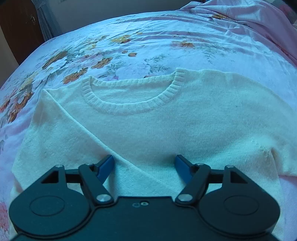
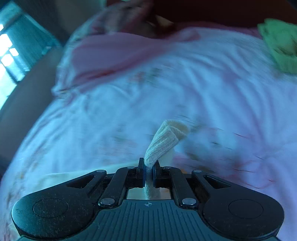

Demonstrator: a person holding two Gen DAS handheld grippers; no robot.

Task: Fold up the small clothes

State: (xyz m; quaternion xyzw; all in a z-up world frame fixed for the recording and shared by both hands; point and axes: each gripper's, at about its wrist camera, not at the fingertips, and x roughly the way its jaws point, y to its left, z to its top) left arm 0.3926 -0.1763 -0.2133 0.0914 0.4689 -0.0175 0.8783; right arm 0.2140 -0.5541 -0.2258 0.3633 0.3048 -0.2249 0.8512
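A cream knit sweater [image 1: 148,126] lies flat on the bed, its ribbed neckline [image 1: 130,105] away from me. Its left sleeve is folded in over the body along a diagonal edge [image 1: 89,133]. My left gripper [image 1: 144,163] is open and empty, low over the sweater's chest, with the folded edge between its blue fingertips [image 1: 106,166]. My right gripper [image 2: 148,172] is shut on a ribbed cream cuff or hem of the sweater [image 2: 163,140], which sticks up between the jaws above the bed. The right wrist view is blurred.
The bed has a pale floral sheet [image 1: 130,46]. A pink quilt [image 1: 250,16] is bunched at the far right. A green cloth [image 2: 280,44] lies at the far right in the right wrist view. A dark wooden door [image 1: 16,27] stands beyond the bed at left.
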